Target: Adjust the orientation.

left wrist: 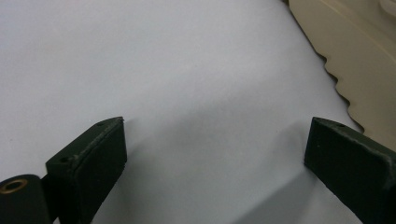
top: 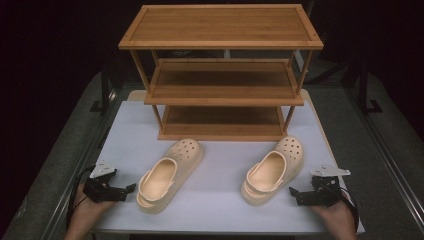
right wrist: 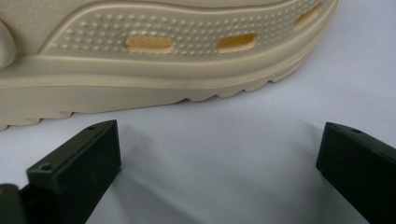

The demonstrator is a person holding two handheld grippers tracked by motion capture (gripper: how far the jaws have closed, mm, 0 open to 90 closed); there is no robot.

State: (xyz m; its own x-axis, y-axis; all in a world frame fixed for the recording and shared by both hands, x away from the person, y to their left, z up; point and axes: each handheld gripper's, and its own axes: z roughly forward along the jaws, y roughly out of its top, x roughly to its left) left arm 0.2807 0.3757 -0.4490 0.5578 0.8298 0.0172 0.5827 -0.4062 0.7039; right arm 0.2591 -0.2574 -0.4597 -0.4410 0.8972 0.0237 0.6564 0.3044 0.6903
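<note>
Resting low over the white table (top: 220, 165), my left gripper (top: 131, 188) sits just left of the left clog (top: 167, 175), apart from it, with the jaws pointing toward the heel end. In the left gripper view its two black jaws stand wide apart over bare table, nothing between them, and the cream sole edge of that clog (left wrist: 359, 56) crosses the upper right corner. My right gripper (top: 293, 192) lies just right of the right clog (top: 272, 171), near its heel, and does not touch it. In the right gripper view the jaws are likewise spread wide with only table between them, and the side of the right clog (right wrist: 154, 60), with its dotted band and oval vents, runs across the top, just beyond the jaw tips. Both clogs stand upright on their soles, toes pointing away from me and slightly to the right, well apart from each other. Behind them, at the far side of the table, stands the three-tier wooden rack (top: 222, 75), its shelves bare.
</note>
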